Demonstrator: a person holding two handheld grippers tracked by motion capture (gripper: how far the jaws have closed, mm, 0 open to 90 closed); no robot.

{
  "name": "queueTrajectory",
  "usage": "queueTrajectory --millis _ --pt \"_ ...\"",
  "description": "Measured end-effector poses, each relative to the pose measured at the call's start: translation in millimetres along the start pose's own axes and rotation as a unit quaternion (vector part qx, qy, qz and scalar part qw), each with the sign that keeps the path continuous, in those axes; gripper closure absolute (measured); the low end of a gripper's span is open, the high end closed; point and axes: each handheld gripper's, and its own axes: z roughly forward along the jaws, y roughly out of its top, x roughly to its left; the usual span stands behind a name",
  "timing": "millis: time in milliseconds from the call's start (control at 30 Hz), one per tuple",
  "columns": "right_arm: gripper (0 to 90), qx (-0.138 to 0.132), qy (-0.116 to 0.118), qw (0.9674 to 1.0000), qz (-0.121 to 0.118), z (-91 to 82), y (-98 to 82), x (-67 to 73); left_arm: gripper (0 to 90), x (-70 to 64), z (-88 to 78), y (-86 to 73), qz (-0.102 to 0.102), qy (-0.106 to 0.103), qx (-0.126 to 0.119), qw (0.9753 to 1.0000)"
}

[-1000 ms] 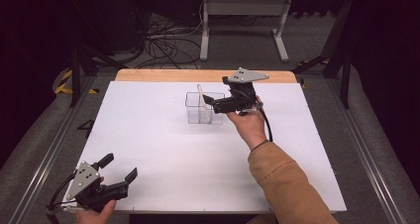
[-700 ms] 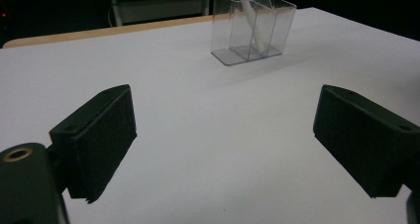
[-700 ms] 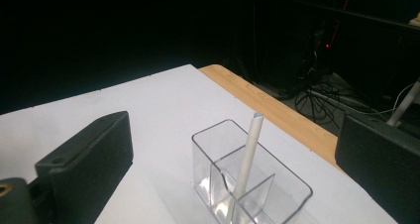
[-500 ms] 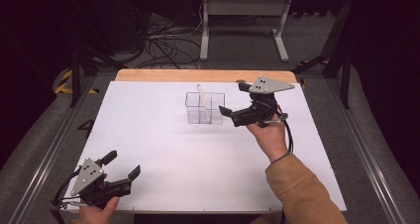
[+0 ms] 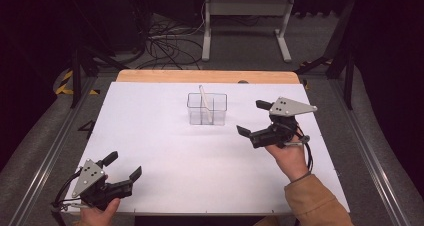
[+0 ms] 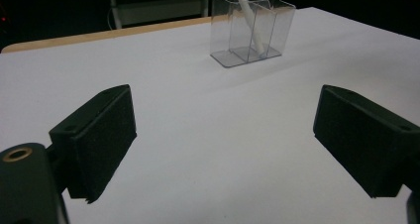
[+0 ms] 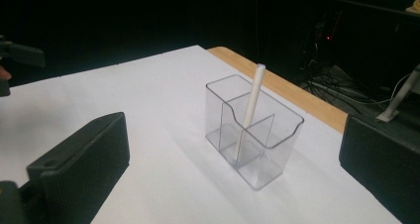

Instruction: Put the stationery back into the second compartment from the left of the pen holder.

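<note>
A: Where do I log the white stick [image 5: 204,102]?

B: Centre of the high view, leaning in the clear divided holder [image 5: 207,109] on the white surface [image 5: 175,146]; the divider props it.

A: My right gripper [image 5: 251,119]?

B: Right of the holder, level, fingers just opened wide, nothing between. Left gripper [image 5: 123,166] rests lower left, fingers apart, empty.

What I can't make out from here

My right hand-held gripper [image 7: 233,184] has its far jaw cut off by the frame edge; ahead of it, I can't tell which compartment of the clear holder [image 7: 252,130] the white stick [image 7: 251,102] stands in.
</note>
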Motion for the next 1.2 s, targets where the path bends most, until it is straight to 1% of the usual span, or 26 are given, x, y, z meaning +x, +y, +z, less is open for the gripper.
queueTrajectory --millis 133,233,267,300,400,567,600,667,700,767,800,833,867,933,1000,1200 --pt "0.0 0.021 0.0 0.9997 0.01 -9.8 -10.5 1.2 10.2 -0.6 0.1 -0.1 0.0 0.0 0.0 1.0" --pt "0.0 0.024 0.0 0.9996 0.017 -17.2 -19.7 0.7 10.2 -0.7 0.2 -0.2 0.0 0.0 0.0 1.0" --pt "0.0 0.023 0.004 0.9995 0.02 -19.6 -22.8 0.2 10.3 -0.6 0.4 -0.2 0.001 0.0 -0.001 1.0" --pt "0.0 0.023 0.007 0.9995 0.021 -21.8 -25.7 0.0 10.3 -0.7 0.3 -0.1 0.001 0.0 -0.001 1.0" --pt "0.0 0.029 0.005 0.9995 0.014 -27.2 -34.0 0.5 10.3 -0.9 0.5 -0.1 0.001 0.0 -0.001 1.0" --pt "0.0 0.037 0.012 0.999 0.022 -34.1 -48.3 2.0 10.3 -0.8 0.6 -0.1 0.001 0.001 -0.001 1.0" --pt "0.0 0.036 0.014 0.9989 0.027 -35.2 -51.9 1.9 10.3 -0.8 0.7 -0.1 0.001 0.001 -0.001 1.0" --pt "0.0 0.015 0.019 0.999 0.038 -38.9 -60.4 0.8 10.3 -1.0 0.7 -0.1 0.001 0.001 -0.001 1.0" --pt "0.0 0.006 0.027 0.9987 0.043 -40.9 -64.6 -0.7 10.3 -1.1 0.7 0.0 0.001 0.001 -0.001 1.0" --pt "0.0 0.004 0.043 0.9978 0.051 -43.7 -72.3 -2.9 10.2 -1.2 0.6 0.0 0.001 0.0 0.0 1.0" --pt "0.0 0.007 0.04 0.9979 0.051 -44.5 -75.0 -2.9 10.3 -1.2 0.8 -0.1 0.001 0.0 -0.001 1.0" --pt "0.0 0.012 0.03 0.9983 0.049 -45.8 -79.5 -2.5 10.3 -1.2 0.9 -0.1 0.001 0.0 -0.001 1.0" --pt "0.0 0.017 0.028 0.9982 0.05 -46.4 -83.2 -2.7 10.3 -1.1 1.0 -0.1 0.002 0.0 0.0 1.0" --pt "0.0 0.023 0.03 0.9977 0.057 -47.6 -90.3 -2.7 10.3 -1.3 1.2 -0.1 0.003 -0.001 0.0 1.0" --pt "0.0 0.024 0.03 0.9976 0.057 -48.7 -97.0 -1.7 10.2 -1.6 1.4 0.0 0.003 -0.002 -0.001 1.0" --pt "0.0 0.034 0.031 0.9976 0.051 -48.7 -114.3 3.8 10.2 -2.4 1.4 0.2 0.005 -0.003 0.0 1.0"
